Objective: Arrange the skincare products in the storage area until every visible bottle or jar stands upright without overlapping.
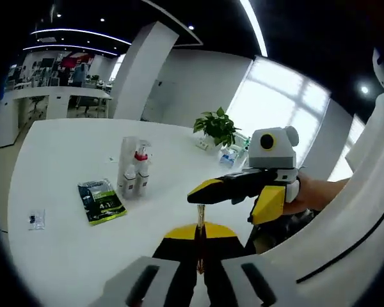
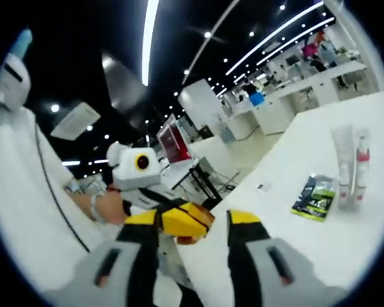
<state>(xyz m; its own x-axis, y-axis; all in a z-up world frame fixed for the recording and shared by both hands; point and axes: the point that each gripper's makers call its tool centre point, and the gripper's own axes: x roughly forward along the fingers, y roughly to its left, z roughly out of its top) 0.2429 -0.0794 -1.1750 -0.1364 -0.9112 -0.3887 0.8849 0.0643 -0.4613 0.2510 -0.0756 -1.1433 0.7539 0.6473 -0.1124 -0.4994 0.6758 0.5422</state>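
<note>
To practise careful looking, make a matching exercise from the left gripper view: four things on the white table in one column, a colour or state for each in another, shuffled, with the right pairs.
Things:
1. sachet
2. potted plant
3. spray bottle
4. small packet

Descriptions:
A. upright, red collar
B. leafy, at the far edge
C. lying flat, dark green
D. clear, nearest the table's left edge

Pairs: 1-C, 2-B, 3-A, 4-D
</note>
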